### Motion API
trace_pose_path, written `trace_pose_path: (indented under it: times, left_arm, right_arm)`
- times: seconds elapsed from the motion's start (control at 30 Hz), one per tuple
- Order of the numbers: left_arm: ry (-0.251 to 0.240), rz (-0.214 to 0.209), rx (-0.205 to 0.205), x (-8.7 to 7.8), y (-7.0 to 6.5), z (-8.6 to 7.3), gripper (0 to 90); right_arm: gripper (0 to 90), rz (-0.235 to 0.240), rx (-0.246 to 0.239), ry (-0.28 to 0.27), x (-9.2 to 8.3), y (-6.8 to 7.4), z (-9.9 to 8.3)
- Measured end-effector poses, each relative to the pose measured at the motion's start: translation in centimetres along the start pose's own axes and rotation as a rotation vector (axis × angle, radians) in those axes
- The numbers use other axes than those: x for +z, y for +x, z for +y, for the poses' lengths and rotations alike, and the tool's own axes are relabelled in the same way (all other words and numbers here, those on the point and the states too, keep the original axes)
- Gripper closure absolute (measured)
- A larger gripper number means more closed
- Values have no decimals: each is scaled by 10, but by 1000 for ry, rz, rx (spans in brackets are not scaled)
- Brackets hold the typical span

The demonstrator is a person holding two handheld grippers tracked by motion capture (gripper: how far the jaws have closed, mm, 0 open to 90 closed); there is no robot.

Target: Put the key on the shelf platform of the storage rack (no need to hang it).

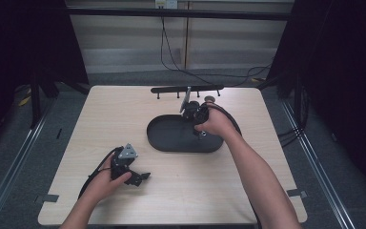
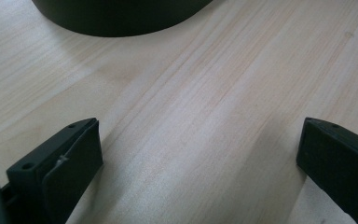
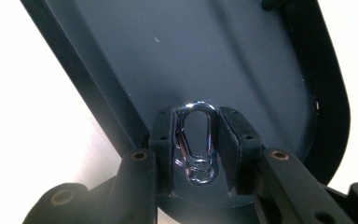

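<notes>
You grip carabiner (image 3: 196,142): small, rigid, polished metal, light, slippery. Right gripper (image 3: 196,140) jaws clamp its long sides, low over black oval tray (image 1: 164,138). Keep squeeze on flats, not curved ends. Left gripper (image 2: 198,154) wide open, empty, resting on table (image 2: 205,93).

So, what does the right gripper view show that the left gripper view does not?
Right gripper view: the right tongs shut on a shiny metal carabiner, held above the inside floor of the black tray.
Left gripper view: the left tongs open, nothing between them, over the bare wooden table.
Both: the black tray; in the left gripper view, its outer wall at the top.
</notes>
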State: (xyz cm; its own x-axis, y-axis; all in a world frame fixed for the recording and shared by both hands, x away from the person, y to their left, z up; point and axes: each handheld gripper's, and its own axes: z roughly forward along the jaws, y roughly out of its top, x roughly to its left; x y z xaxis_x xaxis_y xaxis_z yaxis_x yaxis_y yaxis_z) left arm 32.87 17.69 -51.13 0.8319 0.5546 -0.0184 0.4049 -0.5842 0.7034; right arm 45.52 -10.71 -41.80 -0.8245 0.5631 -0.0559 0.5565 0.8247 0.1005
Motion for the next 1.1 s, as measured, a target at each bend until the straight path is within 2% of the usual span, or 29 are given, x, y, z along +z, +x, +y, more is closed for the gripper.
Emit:
trace_pose_path:
  times: [0.47, 0.67, 1.1]
  left_arm:
    - [0, 0, 0, 0, 0, 0, 0]
    - [-1, 1, 1, 0, 0, 0, 0]
    - [-1, 1, 0, 0, 0, 0, 0]
  right_arm:
    - [683, -32, -25, 0, 14, -1, 0]
    - [683, -43, -34, -16, 19, -2, 0]
    - [682, -50, -32, -31, 27, -2, 0]
